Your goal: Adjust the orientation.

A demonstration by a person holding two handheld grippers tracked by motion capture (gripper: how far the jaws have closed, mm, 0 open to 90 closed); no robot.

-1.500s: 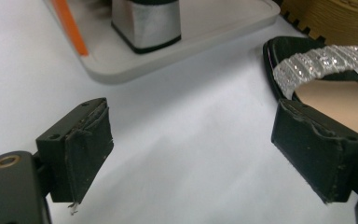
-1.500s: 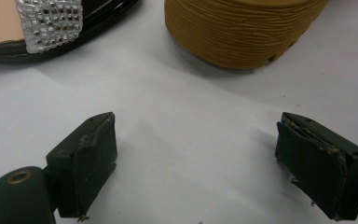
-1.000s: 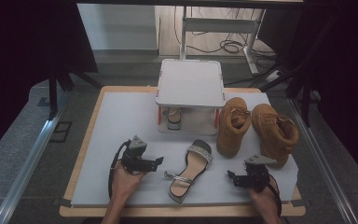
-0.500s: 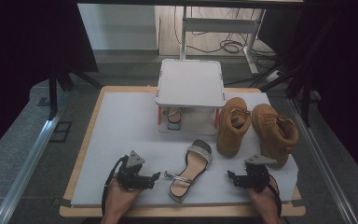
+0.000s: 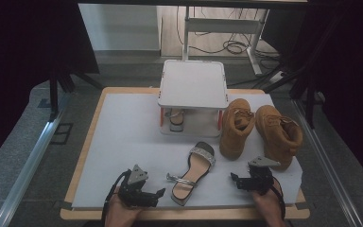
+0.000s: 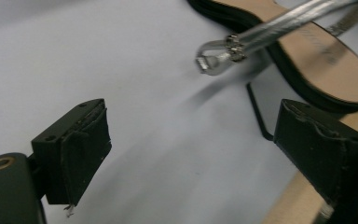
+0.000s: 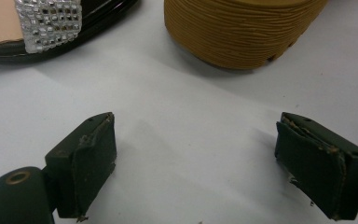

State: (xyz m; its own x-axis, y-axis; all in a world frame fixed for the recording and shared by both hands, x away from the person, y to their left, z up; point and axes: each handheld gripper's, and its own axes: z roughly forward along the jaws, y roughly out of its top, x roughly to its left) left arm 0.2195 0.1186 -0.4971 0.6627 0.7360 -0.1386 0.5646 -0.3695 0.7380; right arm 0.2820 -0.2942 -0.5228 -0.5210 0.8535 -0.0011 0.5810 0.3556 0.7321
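A black sandal with a silver strap [image 5: 194, 171] lies on the white mat [image 5: 123, 137] near the front edge. My left gripper [image 5: 159, 193] sits just left of its heel, open and empty. In the left gripper view the sandal [image 6: 321, 56] and its silver strap buckle [image 6: 214, 57] lie beyond the open left gripper [image 6: 193, 135]. My right gripper [image 5: 234, 179] rests open to the right of the sandal, in front of the tan boots [image 5: 236, 126]. Ahead of the right gripper [image 7: 196, 135] are the sandal's rhinestone band [image 7: 51, 18] and a boot sole [image 7: 242, 28].
A white two-level stand [image 5: 194, 85] sits at the back centre with a second sandal [image 5: 176, 118] under it. A second tan boot [image 5: 280, 135] lies at the right. The mat rests on a wooden board [image 5: 82, 156]. Metal rails and cables surround the table.
My left gripper has drawn back toward the near edge of the mat, still open. The right gripper, sandal and boots have stayed put.
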